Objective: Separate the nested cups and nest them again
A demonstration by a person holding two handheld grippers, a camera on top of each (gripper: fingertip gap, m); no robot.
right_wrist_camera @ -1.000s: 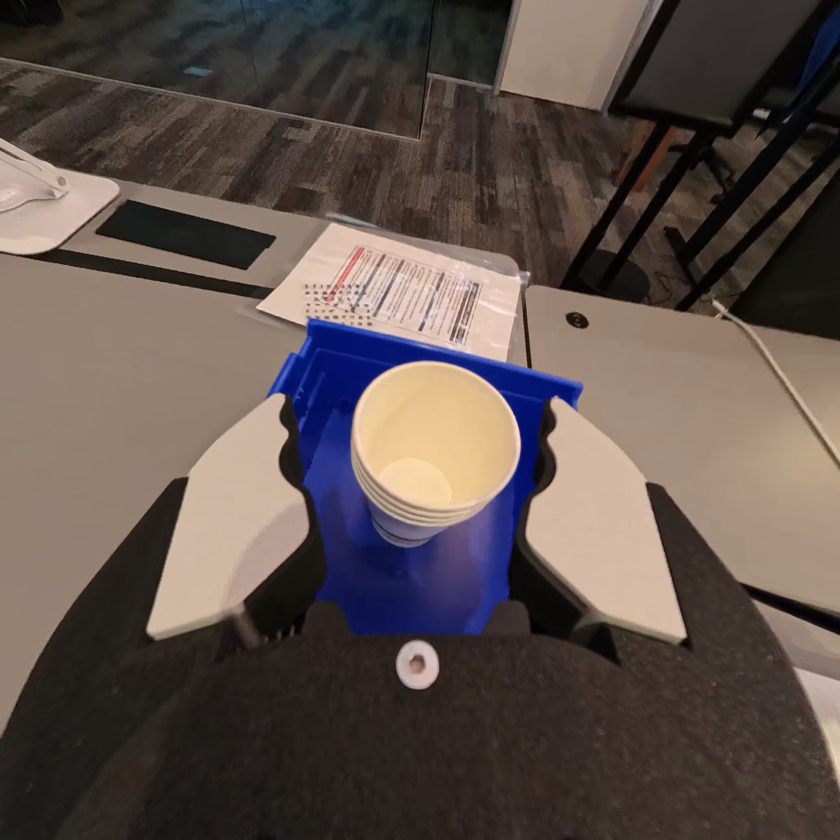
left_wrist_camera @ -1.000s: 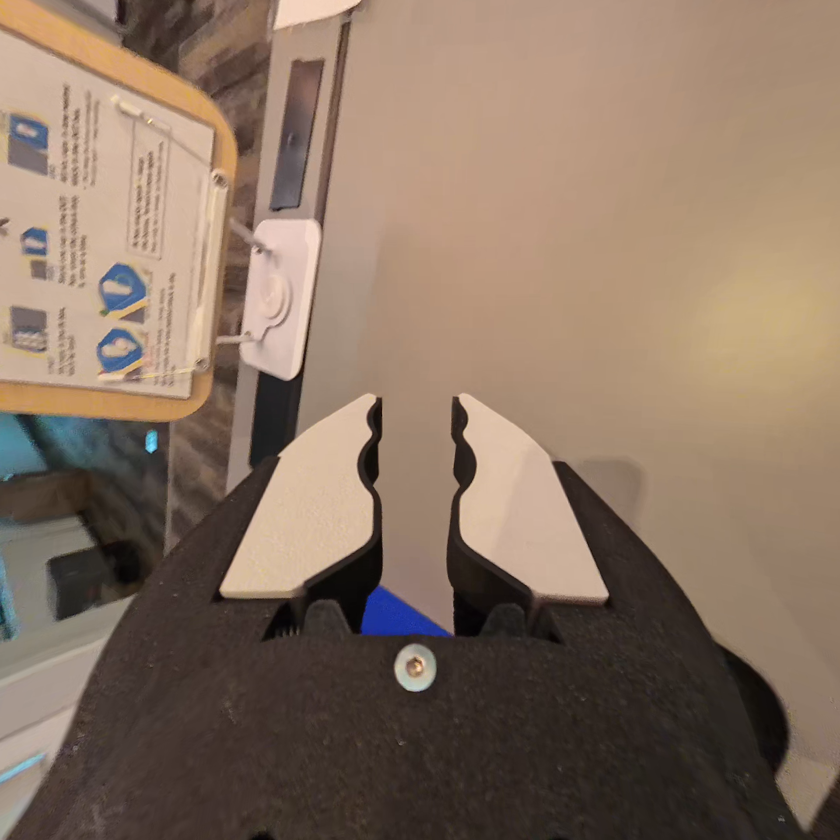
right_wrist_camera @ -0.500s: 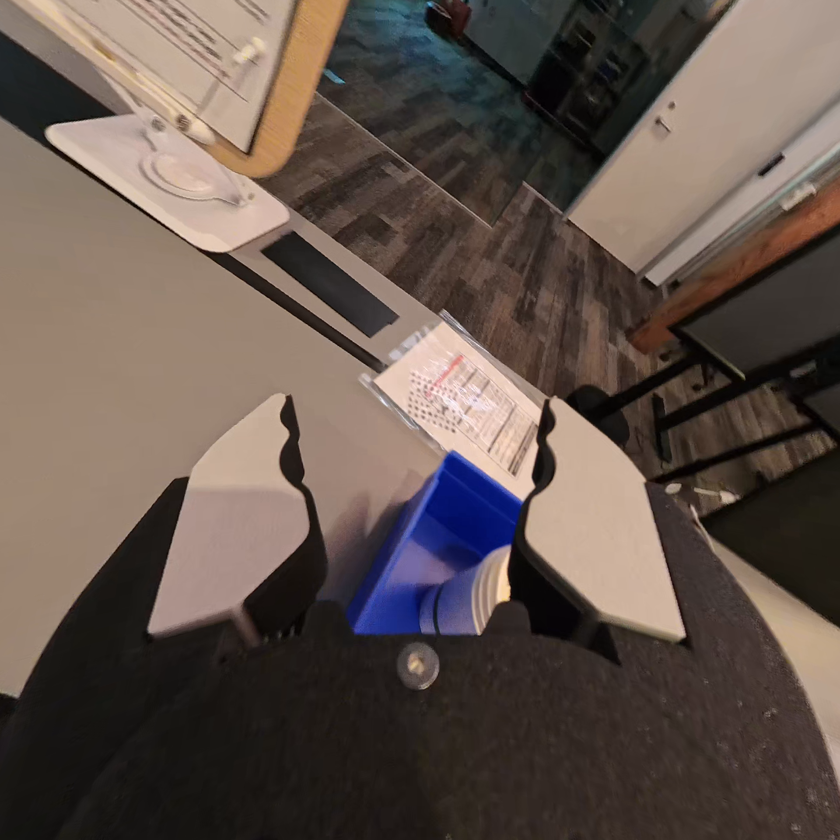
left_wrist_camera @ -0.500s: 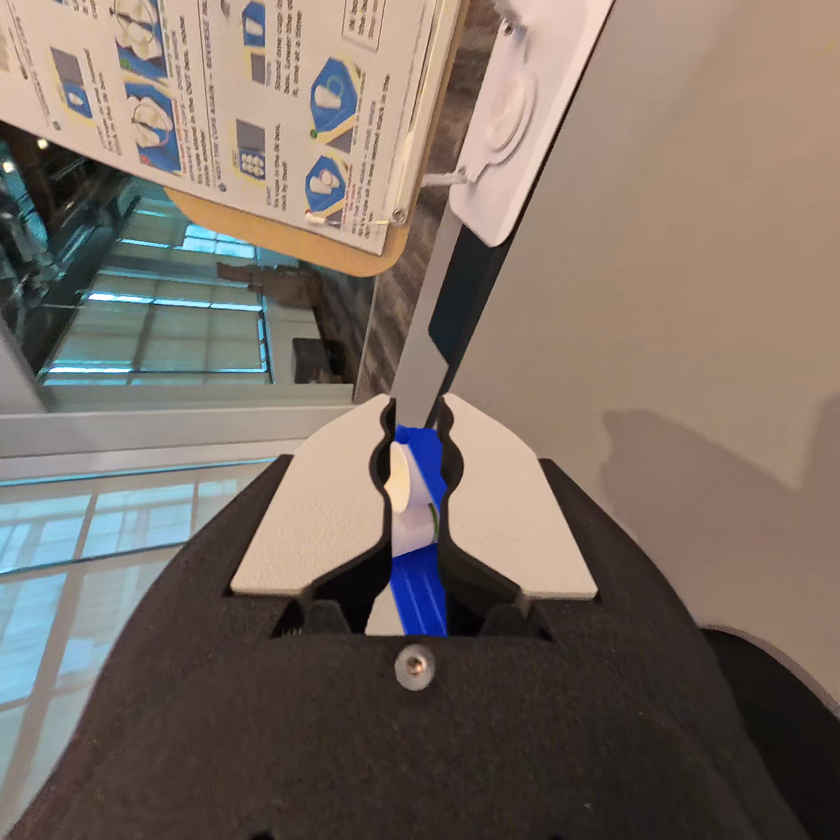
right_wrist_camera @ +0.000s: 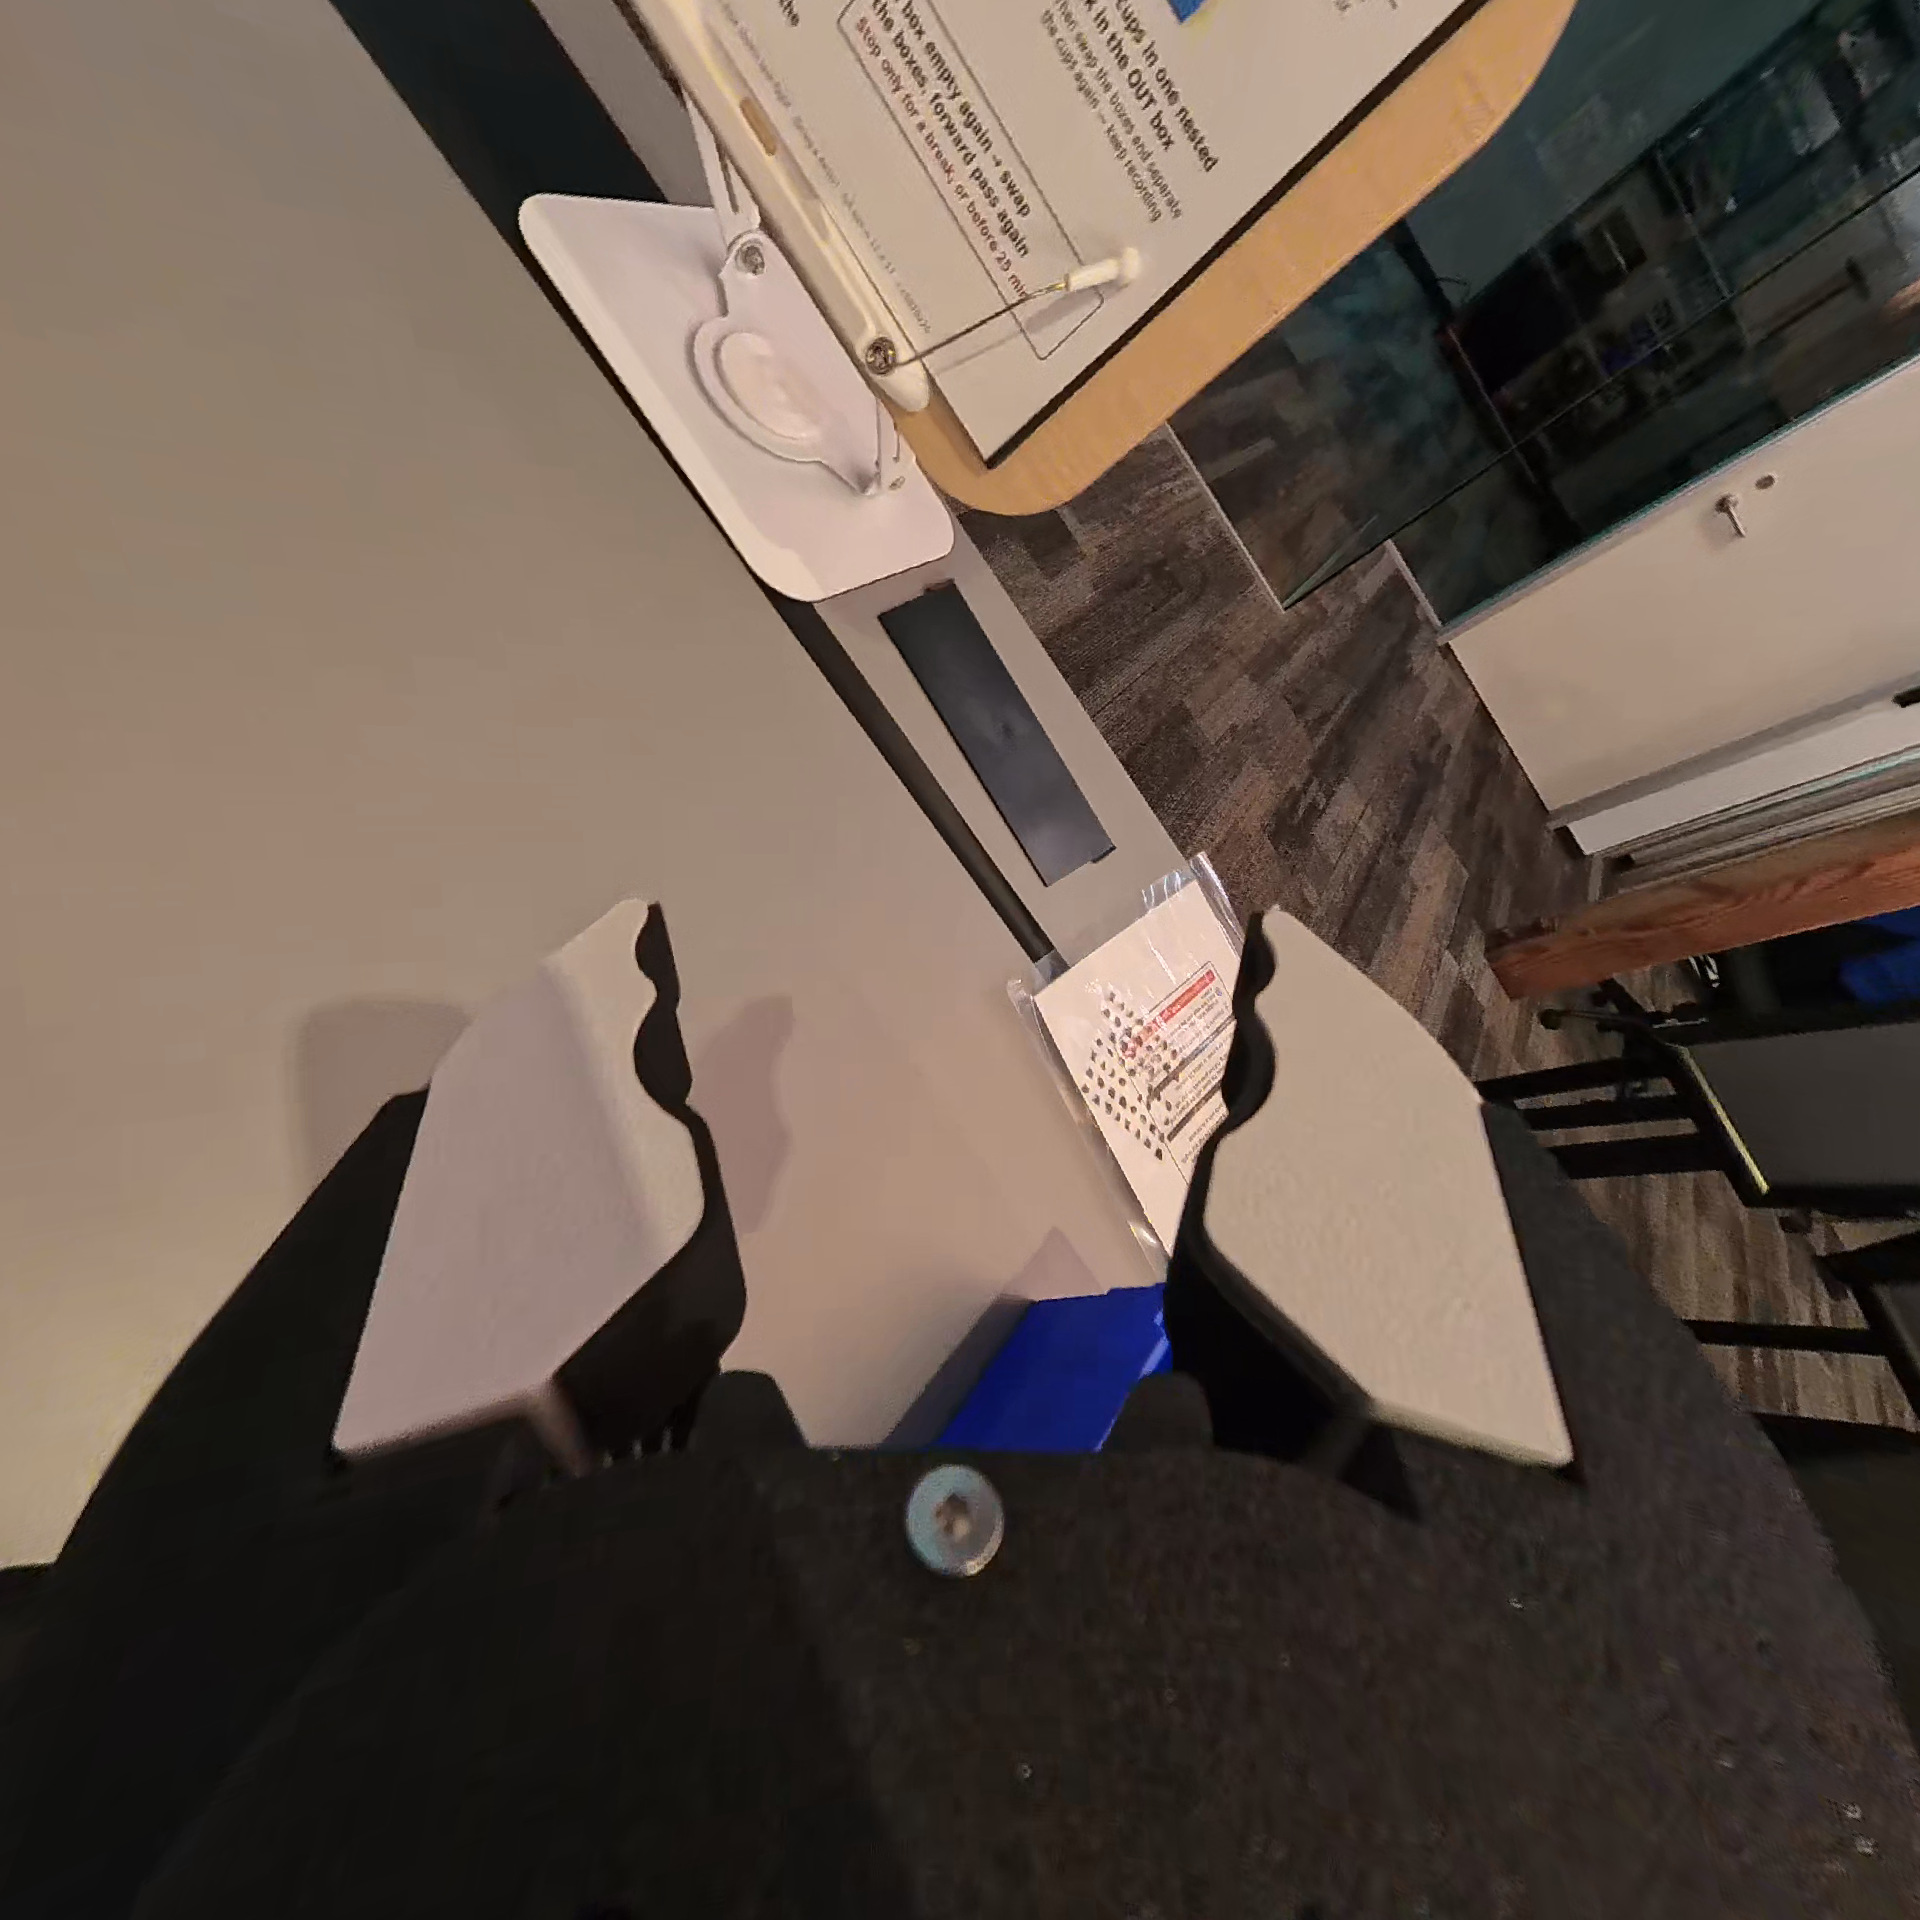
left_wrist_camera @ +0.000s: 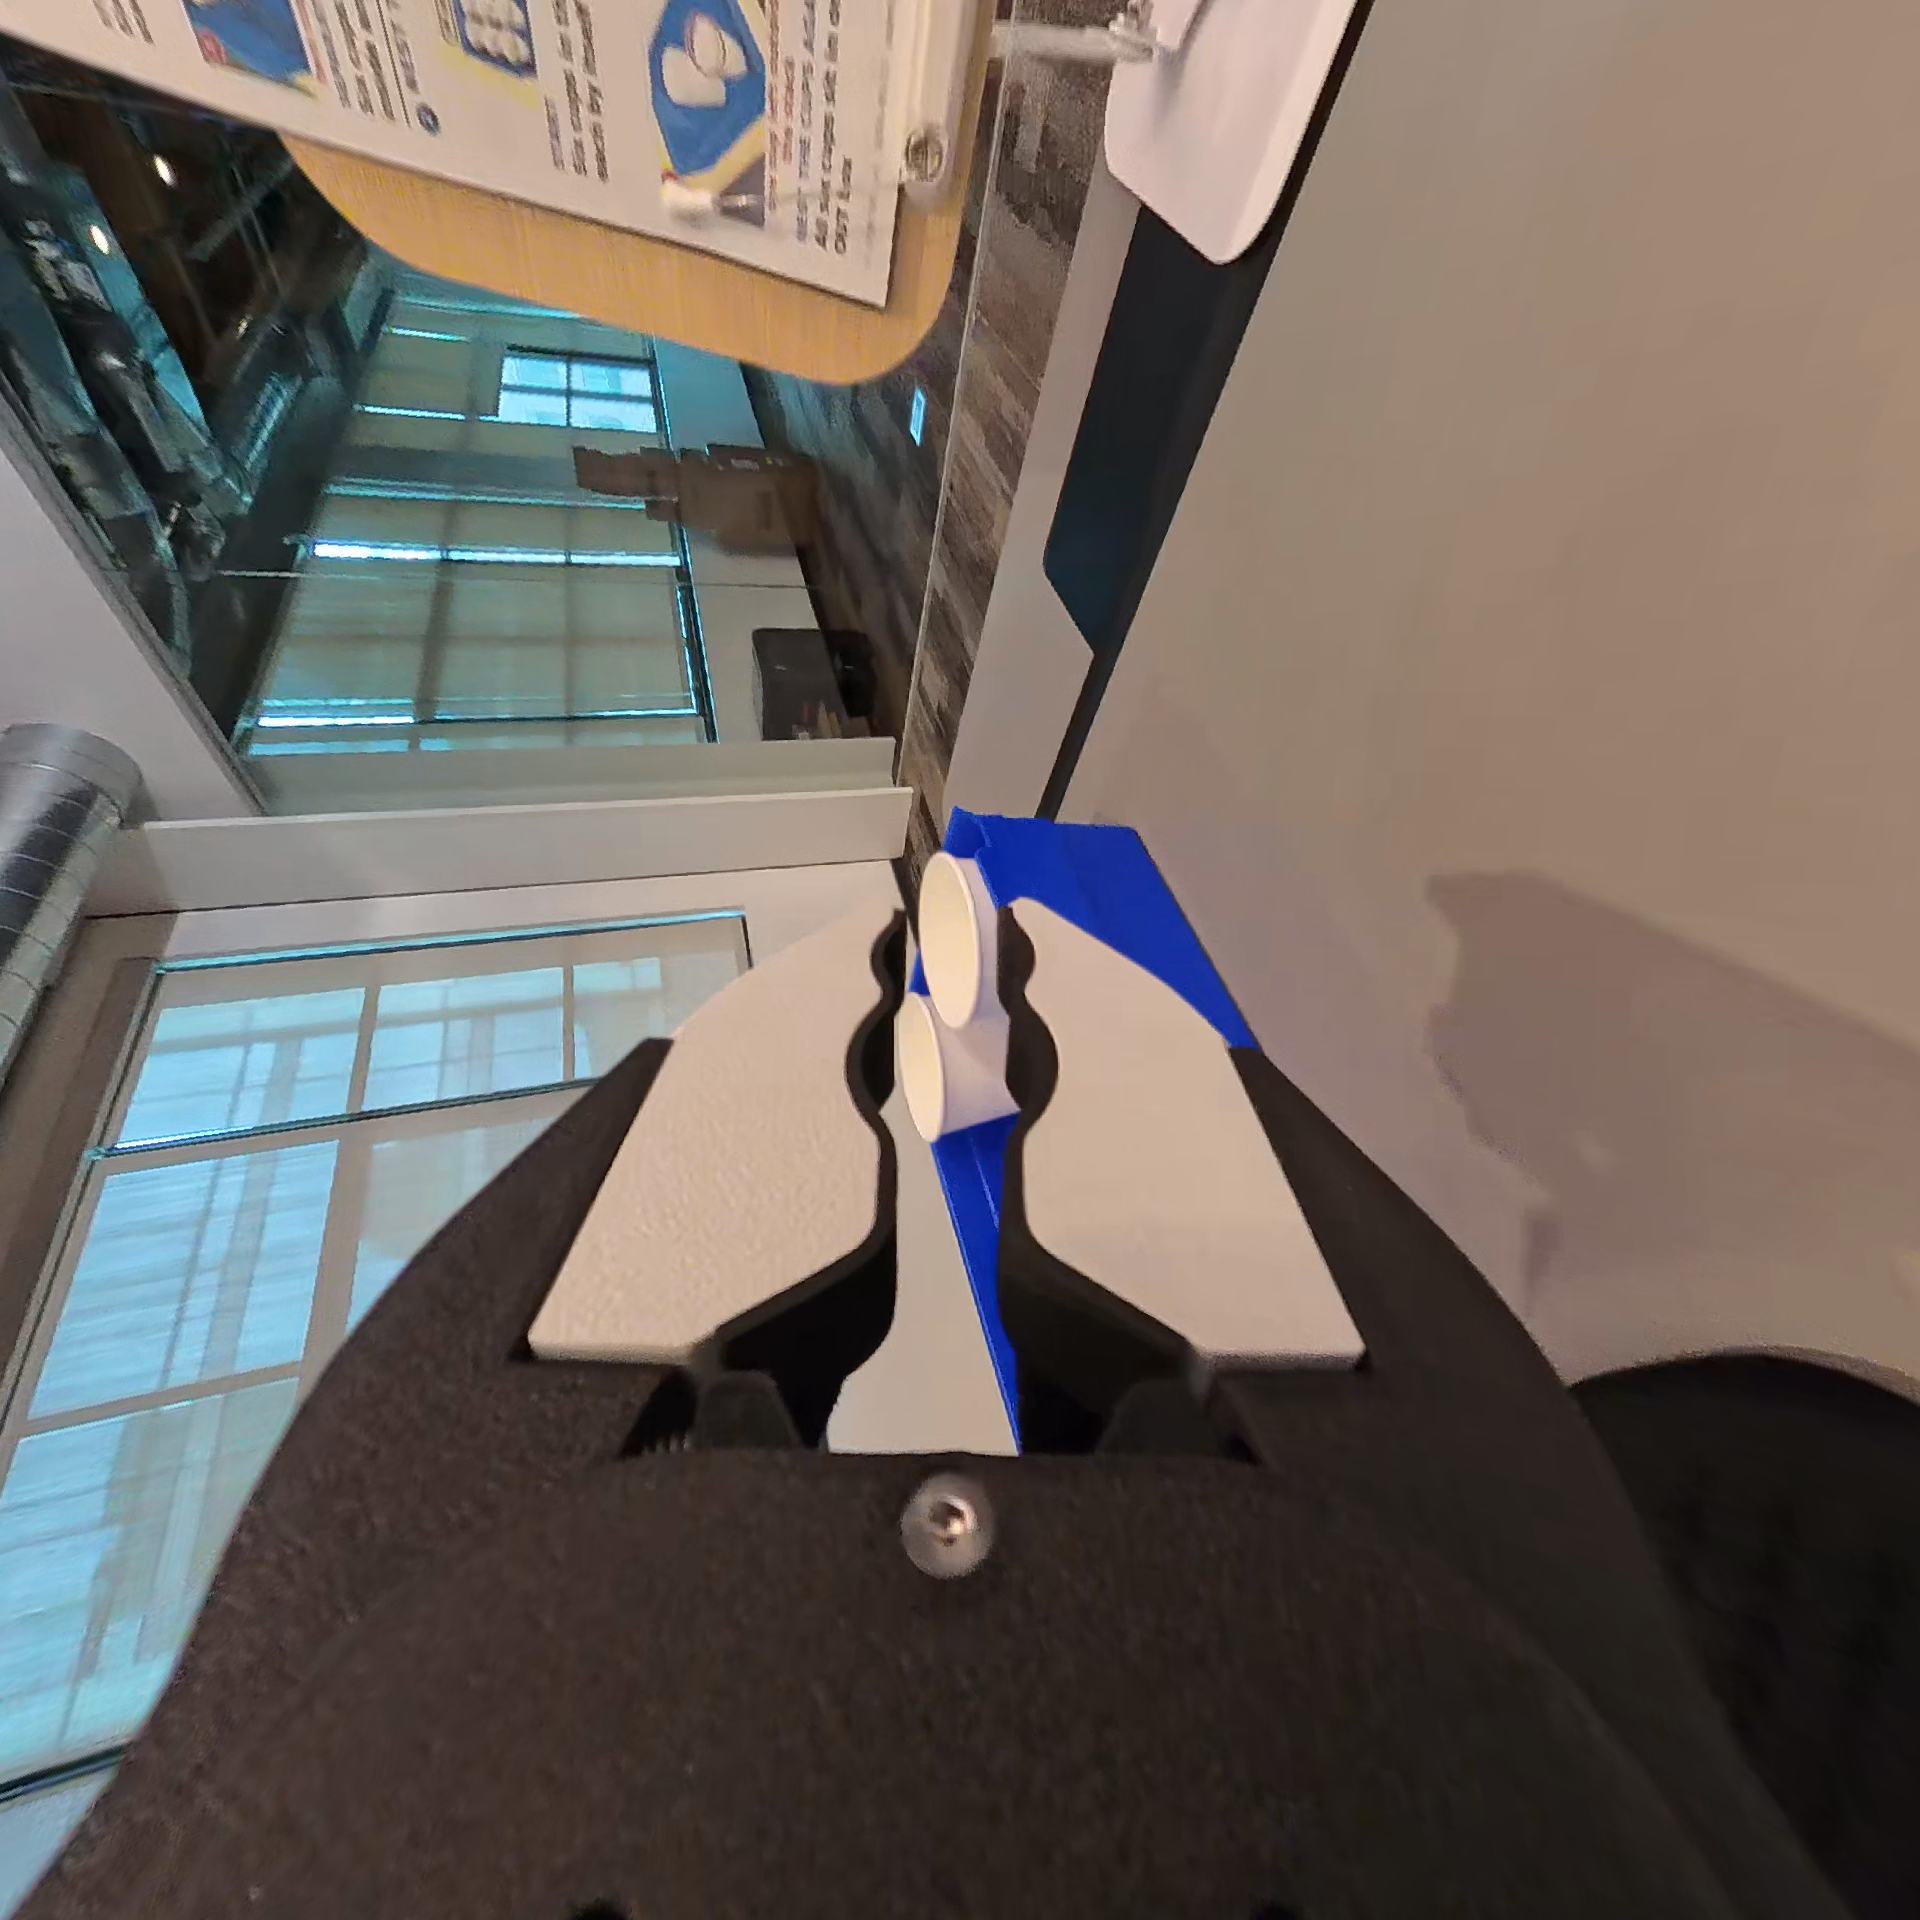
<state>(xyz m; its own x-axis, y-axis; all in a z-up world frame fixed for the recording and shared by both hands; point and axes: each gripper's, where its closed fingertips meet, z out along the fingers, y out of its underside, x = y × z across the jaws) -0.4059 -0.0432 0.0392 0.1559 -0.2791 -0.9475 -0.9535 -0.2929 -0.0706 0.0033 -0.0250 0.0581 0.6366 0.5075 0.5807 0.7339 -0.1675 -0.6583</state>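
Bare desk (right_wrist_camera: 312,623) is seen ahead of the wide-spread right gripper (right_wrist_camera: 951,1023); cups (left_wrist_camera: 951,997) are framed beyond the narrowed, empty left gripper (left_wrist_camera: 951,1023).

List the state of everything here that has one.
Left tongs: nearly shut, narrow gap; grip on anything cannot be told.
Right tongs: wide open, empty.
Cups: two, un-nested, standing side by side in the box.
Box: on the table, holding the cups.
Clipboard: propped up on its white stand.
Sheet: flat on the table in a clear sleeve.
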